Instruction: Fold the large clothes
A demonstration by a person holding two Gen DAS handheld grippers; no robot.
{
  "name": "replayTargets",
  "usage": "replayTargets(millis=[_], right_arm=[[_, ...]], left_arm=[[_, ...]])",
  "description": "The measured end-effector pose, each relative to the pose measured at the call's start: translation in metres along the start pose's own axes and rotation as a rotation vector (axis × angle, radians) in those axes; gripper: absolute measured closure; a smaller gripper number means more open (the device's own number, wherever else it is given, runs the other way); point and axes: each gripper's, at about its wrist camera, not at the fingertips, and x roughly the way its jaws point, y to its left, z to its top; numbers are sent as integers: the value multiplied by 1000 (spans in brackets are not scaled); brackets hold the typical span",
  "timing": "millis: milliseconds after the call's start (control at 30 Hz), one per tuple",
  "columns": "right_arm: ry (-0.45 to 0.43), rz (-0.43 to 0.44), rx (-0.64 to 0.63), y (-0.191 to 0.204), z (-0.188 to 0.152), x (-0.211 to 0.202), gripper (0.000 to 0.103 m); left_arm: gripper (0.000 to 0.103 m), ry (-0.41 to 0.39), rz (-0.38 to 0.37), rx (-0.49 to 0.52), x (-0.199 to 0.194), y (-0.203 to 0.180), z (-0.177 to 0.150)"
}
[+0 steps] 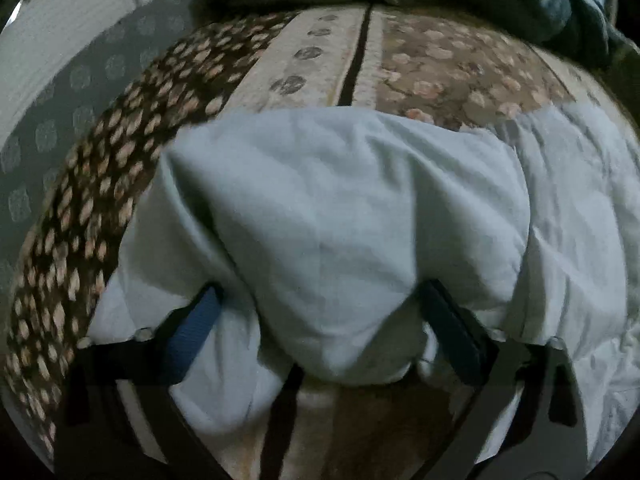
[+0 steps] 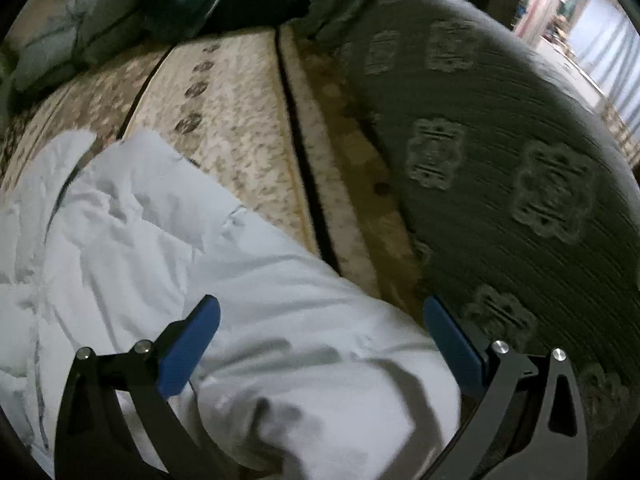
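white puffy jacket (image 1: 340,208) is spread on the patterned bedspread (image 1: 440,60), and a thick sleeve-like part (image 2: 300,320) runs toward the right gripper (image 2: 320,336). left gripper (image 1: 320,320) has its jaws wide apart with a fat bunch of padding bulging between them, no real pinch that i can see. right one's jaws are spread too, straddling the sleeve. my worry: slippery, puffy fabric squirts out when they close, or one grabs only the top layer and the fold goes lopsided.

Padded jacket (image 2: 248,280) looking like matt quilted cloth; bedspread (image 1: 440,68) showing printed fabric; fingers (image 2: 188,344) showing matt blue plastic.
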Motion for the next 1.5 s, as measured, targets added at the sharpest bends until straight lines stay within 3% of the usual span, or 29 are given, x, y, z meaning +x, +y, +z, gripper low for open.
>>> replayTargets(millis=[100, 200, 267, 533, 567, 600, 633, 667, 700, 767, 867, 967, 1067, 1133, 1167, 1233, 1267, 1300, 1333, 1433, 1500], right_arm=[[32, 5, -37, 14, 5, 21, 2], [39, 12, -43, 18, 6, 34, 2], [50, 29, -30, 18, 7, 44, 2], [164, 85, -62, 38, -12, 87, 5], [176, 115, -53, 41, -15, 87, 19], [169, 120, -42, 44, -16, 82, 47], [155, 123, -43, 47, -16, 75, 62], [136, 129, -52, 53, -17, 66, 87], [101, 149, -57, 59, -17, 50, 95], [37, 158, -46, 61, -16, 27, 97], [-159, 141, -18, 54, -11, -29, 98], [-473, 48, -94, 64, -7, -114, 98], [-805, -50, -126, 75, -13, -196, 98], [-901, -108, -103, 75, -10, -214, 96], [-905, -109, -82, 72, -5, -211, 88], [-843, -106, -38, 64, 5, -189, 48], [-773, -79, -2, 57, 6, -173, 8], [-705, -30, 29, 49, 3, -160, 2], [-649, -15, 47, 44, 0, -152, 2], [-528, 64, 17, 48, -19, -144, 2], [-459, 147, -58, 62, -35, -144, 2]], left_arm=[[76, 13, 18, -8, 11, -3, 4], [98, -39, 35, 54, 9, -17, 8], [100, -73, 66, 98, 5, -26, 7], [102, -99, 36, 58, -29, -4, 9], [102, -105, 37, 58, -34, -3, 10], [101, -117, 40, 56, -44, -1, 9], [101, -127, 45, 54, -52, -1, 9], [101, -144, 54, 45, -65, 2, 8], [101, -153, 57, 38, -71, 1, 8], [100, -188, 73, 19, -90, 8, 7], [100, -313, 111, -73, -131, 26, 7], [100, -477, 165, -161, -187, 43, 7], [100, -592, 176, -260, -233, 64, 4], [100, -639, 184, -299, -254, 75, 1], [100, -651, 195, -306, -260, 80, 0], [91, -600, 213, -279, -250, 81, 1], [71, -525, 226, -238, -233, 79, 1], [41, -459, 228, -216, -218, 79, -4], [32, -424, 238, -210, -207, 81, -12], [26, -375, 244, -164, -198, 88, -33], [10, -393, 225, -142, -206, 89, -45]])
